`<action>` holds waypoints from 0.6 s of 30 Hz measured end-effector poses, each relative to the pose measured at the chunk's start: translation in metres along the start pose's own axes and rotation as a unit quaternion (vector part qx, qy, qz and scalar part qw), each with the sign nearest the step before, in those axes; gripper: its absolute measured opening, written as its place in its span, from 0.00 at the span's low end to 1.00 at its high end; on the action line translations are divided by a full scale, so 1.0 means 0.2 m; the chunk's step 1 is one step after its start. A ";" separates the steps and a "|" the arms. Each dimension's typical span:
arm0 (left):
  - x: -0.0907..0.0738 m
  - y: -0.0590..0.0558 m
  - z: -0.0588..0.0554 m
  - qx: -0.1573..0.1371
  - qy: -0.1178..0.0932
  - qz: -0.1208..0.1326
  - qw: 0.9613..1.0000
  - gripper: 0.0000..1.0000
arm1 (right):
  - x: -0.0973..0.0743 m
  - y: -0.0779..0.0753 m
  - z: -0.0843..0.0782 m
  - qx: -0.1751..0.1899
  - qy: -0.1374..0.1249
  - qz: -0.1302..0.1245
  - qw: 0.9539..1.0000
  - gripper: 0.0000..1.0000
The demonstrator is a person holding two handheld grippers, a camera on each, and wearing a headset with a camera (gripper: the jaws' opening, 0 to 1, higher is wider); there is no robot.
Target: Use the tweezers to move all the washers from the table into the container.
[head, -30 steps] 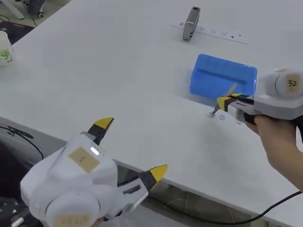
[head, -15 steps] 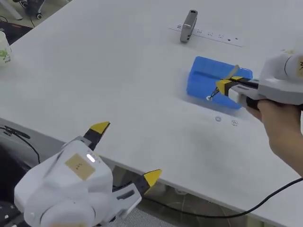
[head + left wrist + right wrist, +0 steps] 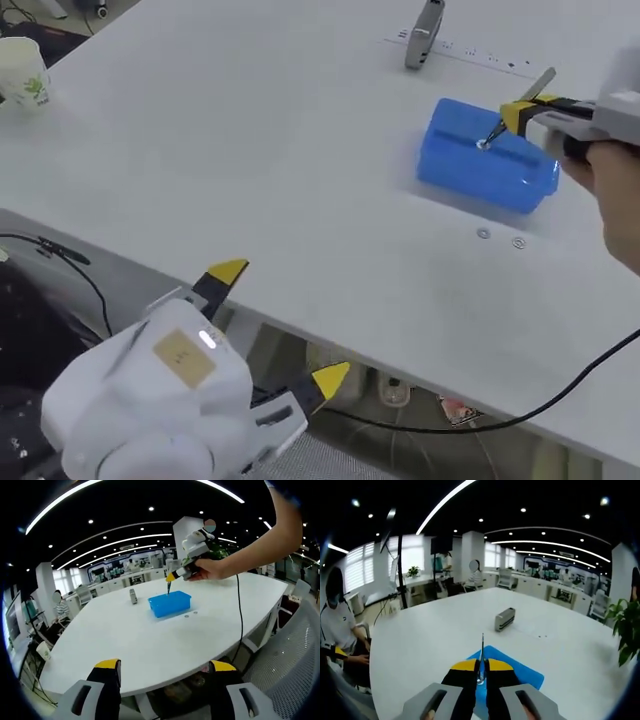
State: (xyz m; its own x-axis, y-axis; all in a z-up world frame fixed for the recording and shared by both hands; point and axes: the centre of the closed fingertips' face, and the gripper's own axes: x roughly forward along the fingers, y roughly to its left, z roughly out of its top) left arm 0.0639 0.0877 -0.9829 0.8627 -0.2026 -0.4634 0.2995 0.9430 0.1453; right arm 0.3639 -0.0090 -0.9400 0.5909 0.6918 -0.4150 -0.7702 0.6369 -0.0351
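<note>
A blue container (image 3: 487,160) stands on the white table (image 3: 250,150). My right gripper (image 3: 520,112) is shut on thin metal tweezers (image 3: 492,133), whose tip hangs over the container with a small grey speck at it. In the right gripper view the tweezers (image 3: 481,652) stick out from between the shut jaws, above the container (image 3: 520,672). Two washers (image 3: 483,234) (image 3: 518,243) lie on the table just in front of the container. My left gripper (image 3: 279,326) is open and holds nothing, off the table's near edge. The left gripper view shows the container (image 3: 170,603) far ahead.
A grey device (image 3: 425,35) rests on a white power strip (image 3: 470,58) behind the container. At the far left stands a paper cup (image 3: 25,72). A black cable (image 3: 560,390) trails from the right gripper over the table edge. People sit in the office beyond.
My right gripper has lifted the tweezers from the table beside the washers and carried them up and back over the blue container. The left gripper has stayed put.
</note>
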 end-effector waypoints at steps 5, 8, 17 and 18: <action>-0.05 -0.03 -0.04 -0.004 0.010 0.001 1.000 0.71 | 0.04 -0.06 -0.01 -0.001 0.003 -0.010 1.000 0.02; -0.07 -0.04 -0.06 -0.008 0.014 0.004 1.000 0.70 | 0.08 -0.10 -0.02 0.003 0.001 -0.012 1.000 0.02; -0.15 -0.08 -0.12 -0.003 0.031 0.011 0.999 0.67 | 0.16 -0.14 -0.10 -0.003 0.017 -0.011 1.000 0.02; -0.15 -0.08 -0.12 -0.003 0.032 0.011 0.999 0.67 | 0.16 -0.14 -0.11 -0.003 0.017 -0.011 1.000 0.02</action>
State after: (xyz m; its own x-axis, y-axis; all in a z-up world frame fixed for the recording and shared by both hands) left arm 0.0227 0.0857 -0.9926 0.8416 -0.1642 -0.5145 0.2771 0.9490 0.1505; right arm 0.3988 -0.0119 -0.9721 0.5994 0.6658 -0.4443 -0.7588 0.6493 -0.0507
